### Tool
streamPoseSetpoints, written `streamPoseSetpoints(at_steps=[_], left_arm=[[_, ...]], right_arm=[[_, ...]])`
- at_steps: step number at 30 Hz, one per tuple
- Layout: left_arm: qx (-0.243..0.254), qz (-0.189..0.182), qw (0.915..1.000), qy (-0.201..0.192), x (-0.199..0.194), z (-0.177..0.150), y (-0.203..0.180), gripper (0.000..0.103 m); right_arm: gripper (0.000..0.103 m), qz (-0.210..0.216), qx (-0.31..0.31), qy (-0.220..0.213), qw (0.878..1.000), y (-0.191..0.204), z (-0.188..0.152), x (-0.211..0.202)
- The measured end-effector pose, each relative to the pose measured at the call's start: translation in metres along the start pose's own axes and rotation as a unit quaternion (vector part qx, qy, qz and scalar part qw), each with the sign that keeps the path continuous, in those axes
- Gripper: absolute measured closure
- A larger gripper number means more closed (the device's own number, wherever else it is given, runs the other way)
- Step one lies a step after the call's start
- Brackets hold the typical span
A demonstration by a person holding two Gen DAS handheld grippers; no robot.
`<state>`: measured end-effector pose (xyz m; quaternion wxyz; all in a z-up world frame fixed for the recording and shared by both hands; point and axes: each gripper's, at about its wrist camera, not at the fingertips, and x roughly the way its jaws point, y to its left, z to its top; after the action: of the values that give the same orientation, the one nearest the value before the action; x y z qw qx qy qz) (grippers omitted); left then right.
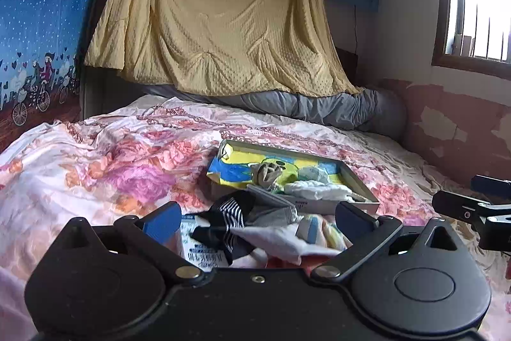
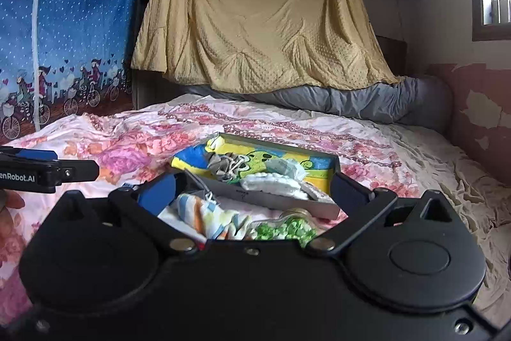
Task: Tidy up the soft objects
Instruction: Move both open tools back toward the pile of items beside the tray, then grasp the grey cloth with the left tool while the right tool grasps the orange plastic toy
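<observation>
Both grippers hang low over the bed (image 1: 95, 155), side by side, facing a shallow box (image 2: 287, 200) that lies on the floral cover. The left gripper (image 1: 255, 221) has its jaws spread wide and holds nothing; between them lies a loose heap with a striped sock (image 1: 231, 206) on top and a white cloth (image 1: 281, 240) beside it. The right gripper (image 2: 254, 190) is likewise spread wide and empty, with a striped towel (image 2: 204, 214) and a green-and-white piece (image 2: 284, 229) just in front of it.

The box seems to serve as the collecting place: it already holds a white knitted piece (image 2: 271, 182), a grey-beige bundle (image 2: 225, 166) and a pale folded item over a yellow, blue and green lining. The heap sits just beside the box's near wall, so each piece needs only a short lift. Wide jaws suit bulky, floppy cloth.

Much is unclear. Each gripper's body covers the near part of the heap, so its extent is unknown. A printed packet (image 1: 194, 248) under the sock is half hidden. Whether the bright lining is paper or fabric cannot be told, nor what the green-and-white piece is.
</observation>
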<state>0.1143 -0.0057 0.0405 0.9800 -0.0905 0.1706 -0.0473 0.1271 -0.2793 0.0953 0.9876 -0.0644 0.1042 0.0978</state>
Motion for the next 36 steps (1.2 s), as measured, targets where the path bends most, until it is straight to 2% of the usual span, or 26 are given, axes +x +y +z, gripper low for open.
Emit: streamPoseSetpoints(at_steps=[22, 31, 36], left_arm=[[0.032, -0.019, 0.999, 0.024, -0.015, -0.051, 0.023, 0.001], [0.019, -0.022, 0.9978, 0.06, -0.012, -0.059, 0.036, 0.001], [0.035, -0.031, 0.9969, 0.063, -0.013, -0.061, 0.03, 0.001]], right_arm=[[0.0, 0.007, -0.049, 0.061, 0.997, 0.034, -0.033, -0.001], [0.0, 0.011, -0.088, 0.084, 0.993, 0.055, -0.045, 0.004], [0.001, 0.018, -0.106, 0.09, 0.99, 0.065, -0.054, 0.007]])
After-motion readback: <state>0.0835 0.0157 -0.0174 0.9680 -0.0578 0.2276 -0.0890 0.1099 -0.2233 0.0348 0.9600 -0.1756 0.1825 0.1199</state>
